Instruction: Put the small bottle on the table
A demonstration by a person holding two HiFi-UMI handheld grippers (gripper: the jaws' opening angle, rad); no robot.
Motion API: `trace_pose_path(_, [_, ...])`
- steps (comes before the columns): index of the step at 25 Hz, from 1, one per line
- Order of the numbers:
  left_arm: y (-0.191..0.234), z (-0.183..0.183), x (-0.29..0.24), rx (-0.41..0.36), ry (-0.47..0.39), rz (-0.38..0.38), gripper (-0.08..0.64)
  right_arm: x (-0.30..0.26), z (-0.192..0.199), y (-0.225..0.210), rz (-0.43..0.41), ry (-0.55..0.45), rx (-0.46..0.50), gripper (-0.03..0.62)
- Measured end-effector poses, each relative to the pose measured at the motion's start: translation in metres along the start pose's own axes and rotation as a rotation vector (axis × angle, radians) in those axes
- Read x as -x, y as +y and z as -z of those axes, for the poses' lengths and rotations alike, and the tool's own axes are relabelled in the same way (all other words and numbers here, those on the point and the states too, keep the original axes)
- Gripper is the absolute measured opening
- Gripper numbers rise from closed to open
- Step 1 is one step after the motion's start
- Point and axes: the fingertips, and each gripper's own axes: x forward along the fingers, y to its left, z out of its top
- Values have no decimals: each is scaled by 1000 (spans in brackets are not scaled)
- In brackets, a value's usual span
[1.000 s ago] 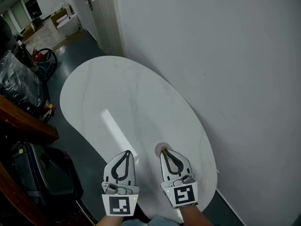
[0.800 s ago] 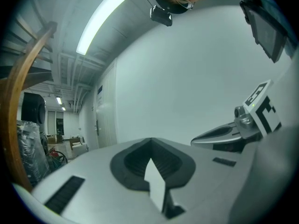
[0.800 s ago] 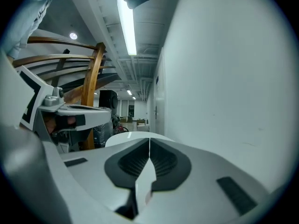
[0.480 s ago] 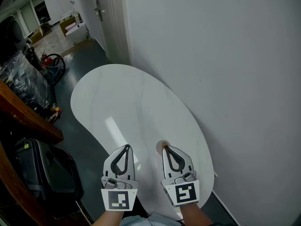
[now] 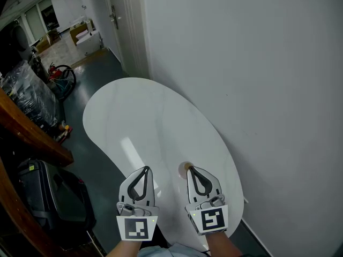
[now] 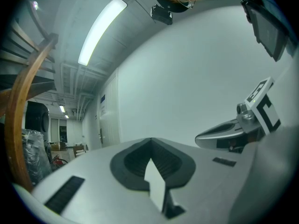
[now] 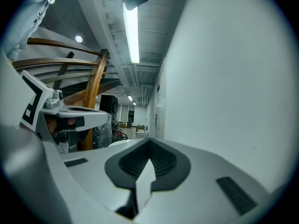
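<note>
A small round pale thing with a brownish top (image 5: pixel 184 167), probably the small bottle seen from above, stands on the white oval table (image 5: pixel 150 116). It sits just past the tip of my right gripper (image 5: pixel 189 169). That gripper is shut with nothing between its pads (image 7: pixel 149 142). My left gripper (image 5: pixel 143 168) hovers beside it over the table's near end, also shut and empty (image 6: pixel 150 140). The bottle shows in neither gripper view. Each gripper sees the other beside it: the right gripper (image 6: pixel 224 134), the left gripper (image 7: pixel 77 118).
A plain white wall (image 5: pixel 257 90) runs along the table's right side. A door (image 5: pixel 118 20) lies beyond the far end. On the left are a curved wooden rail (image 5: pixel 27 135), a dark suitcase (image 5: pixel 48 197) and plastic-wrapped goods (image 5: pixel 24 92) on the dark floor.
The head view has shifted, so the table sits lower and further right. Both grippers stay side by side and look slightly raised. The small thing stays at the right gripper's tip.
</note>
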Motion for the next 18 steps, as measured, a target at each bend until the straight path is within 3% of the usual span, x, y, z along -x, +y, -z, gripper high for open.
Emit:
trace_pose_path(2, [2,8,2,182,12,-62,0,1,4,-2,15,49,-7,0])
trace_pose_path(4, [4,14,3,335,18,-114,0,-1,1,0,5,13,-2,0])
trace_pose_path(6, [4,14,2,351,17,-119,0,-1,0,1,-5,-8,-2,0])
trace_pose_path(11, [2,11,-1,335,8,-109,0,1,5,-2,8,50,-8,0])
trace_pose_path(14, [1,10,-3,330,3,-106,0,-1,-2,-4,6,-12,0,0])
trace_pose_path(18, [-1,9,-5,321,8,-101,0,-2,-4,-8,10,-16,-4,0])
